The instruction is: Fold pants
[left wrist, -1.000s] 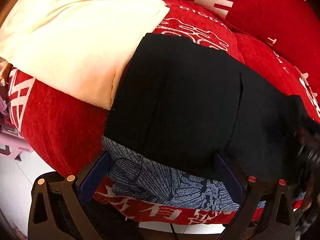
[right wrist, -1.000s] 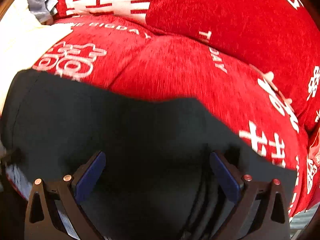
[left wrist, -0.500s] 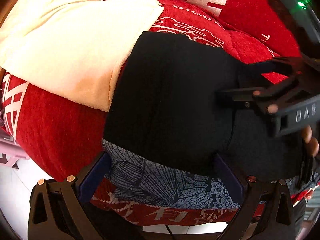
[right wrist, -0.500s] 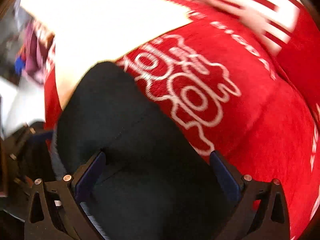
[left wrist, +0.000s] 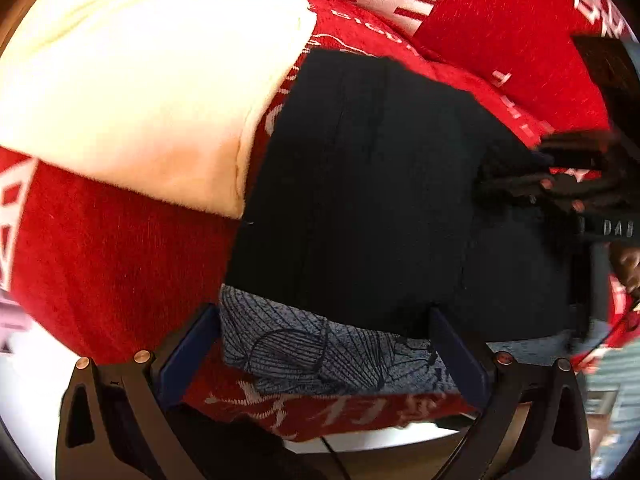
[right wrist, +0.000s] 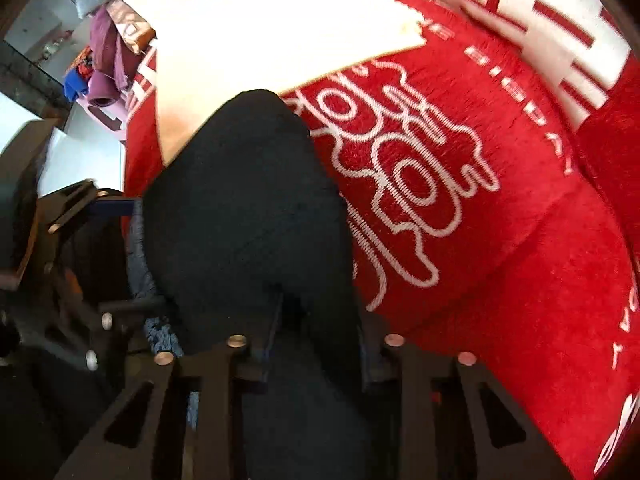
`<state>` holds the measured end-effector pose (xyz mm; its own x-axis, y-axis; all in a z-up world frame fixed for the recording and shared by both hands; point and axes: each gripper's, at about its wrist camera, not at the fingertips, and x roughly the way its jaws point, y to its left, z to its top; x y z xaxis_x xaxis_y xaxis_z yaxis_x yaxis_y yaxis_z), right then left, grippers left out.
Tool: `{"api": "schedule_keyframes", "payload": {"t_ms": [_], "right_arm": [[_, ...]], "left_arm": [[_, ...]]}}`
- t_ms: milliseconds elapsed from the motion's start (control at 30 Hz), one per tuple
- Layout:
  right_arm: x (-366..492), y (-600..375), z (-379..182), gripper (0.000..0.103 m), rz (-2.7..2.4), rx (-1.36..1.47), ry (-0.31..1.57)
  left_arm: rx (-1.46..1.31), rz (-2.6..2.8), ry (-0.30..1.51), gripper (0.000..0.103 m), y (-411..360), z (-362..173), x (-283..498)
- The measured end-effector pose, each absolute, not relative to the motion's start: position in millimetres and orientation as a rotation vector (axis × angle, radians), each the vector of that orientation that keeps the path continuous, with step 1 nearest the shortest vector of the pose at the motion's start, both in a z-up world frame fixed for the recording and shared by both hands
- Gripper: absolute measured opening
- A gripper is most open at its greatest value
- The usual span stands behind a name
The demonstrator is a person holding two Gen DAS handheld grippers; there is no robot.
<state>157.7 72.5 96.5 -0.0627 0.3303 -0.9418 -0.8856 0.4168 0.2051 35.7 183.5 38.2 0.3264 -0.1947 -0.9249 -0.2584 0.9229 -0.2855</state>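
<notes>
The black pants [left wrist: 372, 184] lie partly folded on a red sofa cover [left wrist: 100, 248], over a blue patterned cloth [left wrist: 320, 352]. My left gripper [left wrist: 324, 352] is open at the pants' near edge, its fingers either side of the patterned cloth. My right gripper [right wrist: 316, 356] is shut on a bunched edge of the black pants [right wrist: 248, 208]; it shows at the right of the left wrist view [left wrist: 580, 184], gripping the pants' right end. The left gripper appears at the left of the right wrist view [right wrist: 68, 248].
A cream blanket [left wrist: 152, 100] lies to the left of the pants, touching them. Red cushions with white lettering [left wrist: 500, 20] stand behind. A purple item and clutter [right wrist: 104, 60] sit beyond the sofa's left end. White floor [left wrist: 36, 380] shows below the sofa edge.
My right gripper was open over the pants and has closed on their right edge. It has swung to face left along the sofa. The left gripper has barely moved.
</notes>
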Motion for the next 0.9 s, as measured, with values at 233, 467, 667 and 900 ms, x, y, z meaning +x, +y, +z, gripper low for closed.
{"api": "schedule_keyframes", "payload": {"t_ms": [233,467,667,900], "right_arm": [[111.0,56.1,130.9,0.025,1.127,-0.619,1.098],[106.0,51.1,141.1,0.025,1.113,-0.589,1.057],[100.3,43.2,146.0,0.024,1.129,-0.572,1.033],[107.2,60.2,122.2,0.026,1.028,-0.643,1.053]], "left_arm": [[-0.489,-0.133,1.131,0.103,214.1,56.9,27.1],[-0.429,-0.323,1.149,0.103,192.7,57.0,50.7],[-0.345,-0.345,1.168,0.103,178.8,51.9,61.6],[-0.361,-0.334,1.207,0.049,170.8,54.0,55.7]]}}
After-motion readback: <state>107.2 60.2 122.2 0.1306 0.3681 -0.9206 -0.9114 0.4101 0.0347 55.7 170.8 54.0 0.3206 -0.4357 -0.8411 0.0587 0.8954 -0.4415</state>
